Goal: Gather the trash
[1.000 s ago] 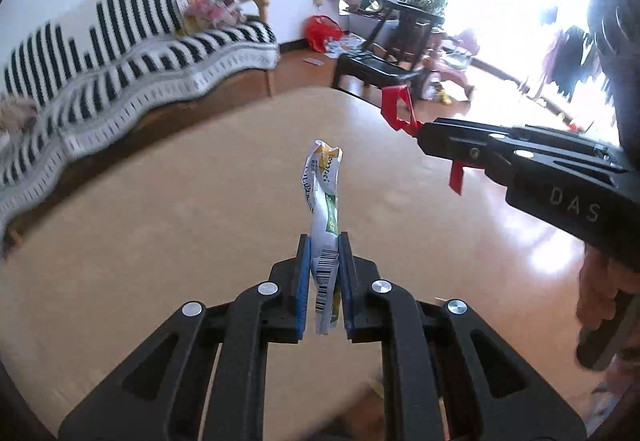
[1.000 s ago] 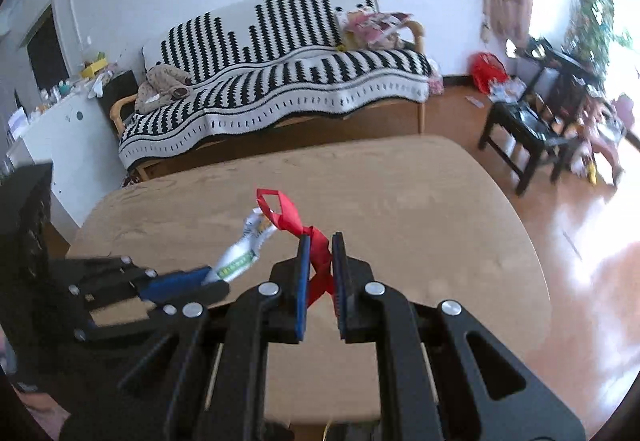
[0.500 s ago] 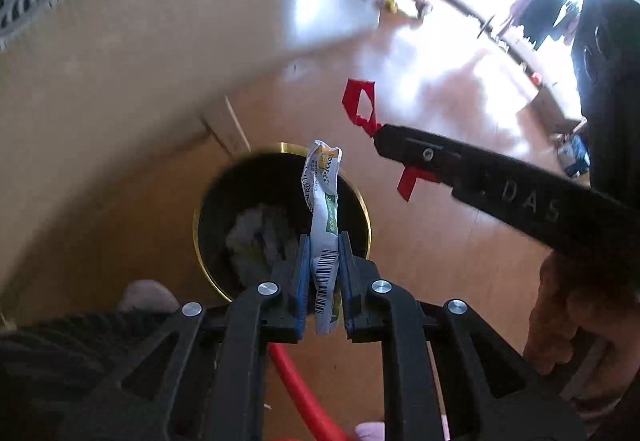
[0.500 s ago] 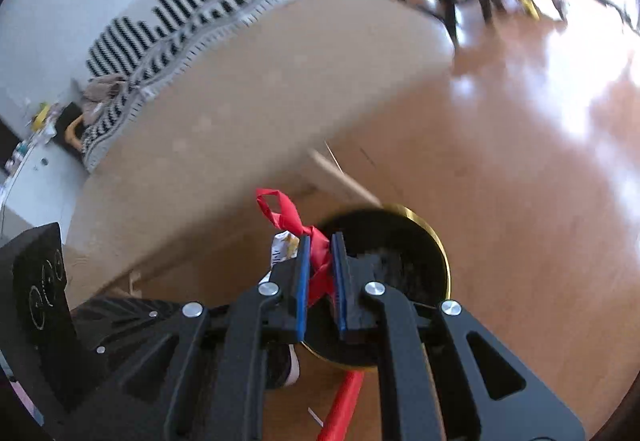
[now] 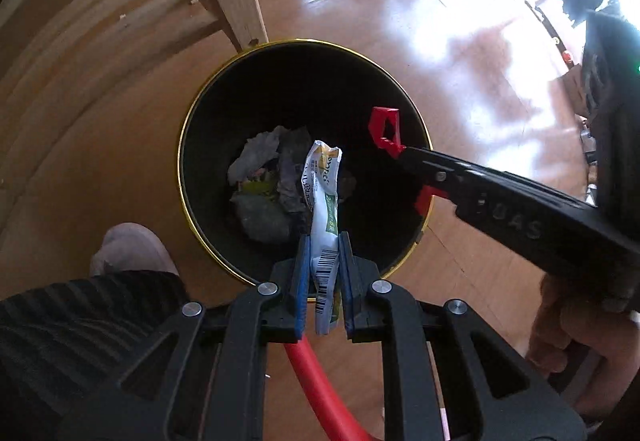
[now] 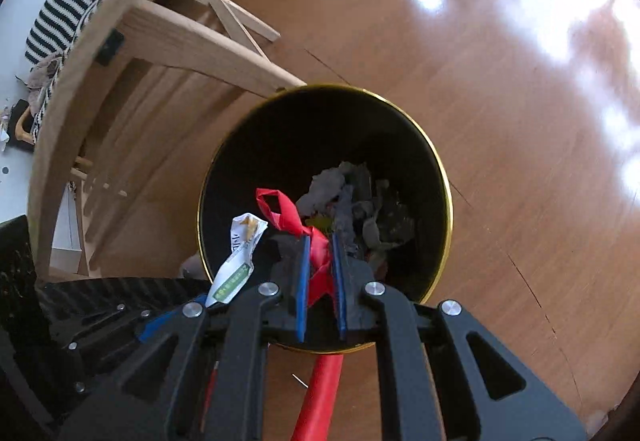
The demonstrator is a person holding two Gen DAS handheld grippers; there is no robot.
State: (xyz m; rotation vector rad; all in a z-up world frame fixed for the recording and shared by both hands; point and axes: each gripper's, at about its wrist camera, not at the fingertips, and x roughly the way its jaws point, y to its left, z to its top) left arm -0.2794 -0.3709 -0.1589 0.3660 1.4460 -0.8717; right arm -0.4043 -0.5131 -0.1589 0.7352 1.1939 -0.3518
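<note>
While the wooden floor glares with window light toward 1 o'clock, the pale wooden table curves across 10 o'clock in the right wrist view, one leg coming down right beside the bin. And there is the bin, black with a gold rim, filling the centre of both views, its mouth wide open below the 2 tools. Down at the bottom sits crumpled grey paper trash, bunched toward 9 o'clock of the bin's floor in the left wrist view.

Now the left gripper: jaws clamped tight on a white and green wrapper, barcode end pinched between the blue pads, the twisted top sticking up toward 12 o'clock over the bin's mouth, near its 6 o'clock rim. The right gripper is clenched just as firmly on a red ribbon scrap, its loop poking out toward 11 o'clock, also above the bin opening. In the left wrist view that tool reaches in from 3 o'clock, red loop over the bin's 2 o'clock side. A red tube runs along the floor at 6 o'clock, and a pale shoe rests at 8 o'clock just outside the rim.
</note>
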